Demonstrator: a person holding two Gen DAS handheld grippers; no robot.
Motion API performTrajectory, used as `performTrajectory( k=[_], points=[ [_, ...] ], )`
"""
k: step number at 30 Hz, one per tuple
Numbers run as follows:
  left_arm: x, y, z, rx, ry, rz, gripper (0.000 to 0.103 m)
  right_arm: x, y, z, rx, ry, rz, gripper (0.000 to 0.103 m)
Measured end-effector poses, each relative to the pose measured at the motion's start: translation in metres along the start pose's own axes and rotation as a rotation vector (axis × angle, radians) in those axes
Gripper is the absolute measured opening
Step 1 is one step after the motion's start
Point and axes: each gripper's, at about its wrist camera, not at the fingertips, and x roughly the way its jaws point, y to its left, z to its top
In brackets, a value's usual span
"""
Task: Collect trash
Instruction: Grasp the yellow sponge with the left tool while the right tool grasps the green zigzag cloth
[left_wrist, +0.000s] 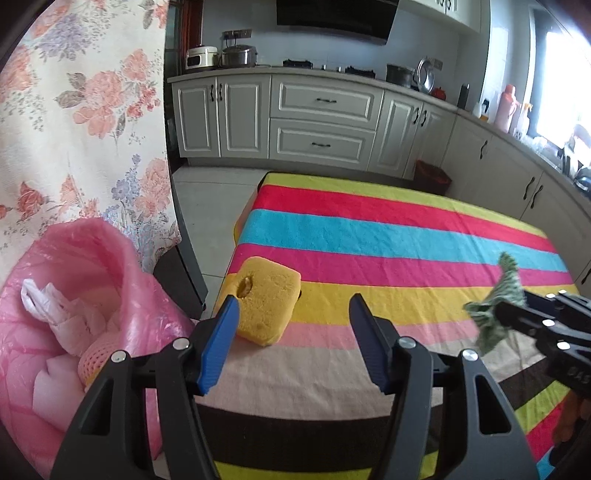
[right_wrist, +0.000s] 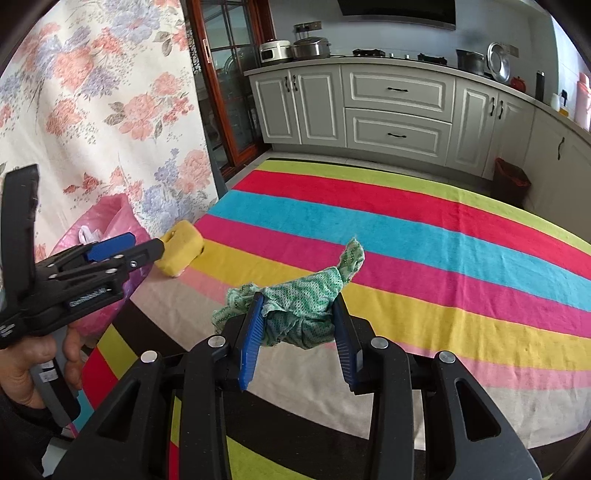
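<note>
Where it gapes, pink bag (left_wrist: 122, 266) holds crumpled paper (left_wrist: 55, 306).

A yellow sponge (left_wrist: 266, 302) with a gouged brown hole in its top lies flat at the table's corner, just ahead of the left gripper (left_wrist: 291, 321), close to its left fingertip. A crumpled green cloth (right_wrist: 303, 306) is pinched between the right gripper's (right_wrist: 299, 321) pads, one corner sticking up. A pink trash bag (left_wrist: 92, 280) gapes left of the left gripper, holding white scraps.
</note>
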Motion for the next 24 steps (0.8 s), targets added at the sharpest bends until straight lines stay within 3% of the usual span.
performTrajectory(
  k=[17, 19, 24],
  points=[
    [0.067, 0.009, 0.015, 0.089, 0.175, 0.15, 0.057, -0.008, -0.026, 0.002, 0.044, -0.023, -0.006, 0.036],
    [0.068, 0.009, 0.015, 0.093, 0.188, 0.158, 0.047, -0.009, -0.026, 0.002, 0.046, -0.024, -0.005, 0.036],
    [0.063, 0.007, 0.015, 0.102, 0.193, 0.14, 0.036, -0.01, -0.025, 0.002, 0.045, -0.026, 0.0, 0.036]
  ],
)
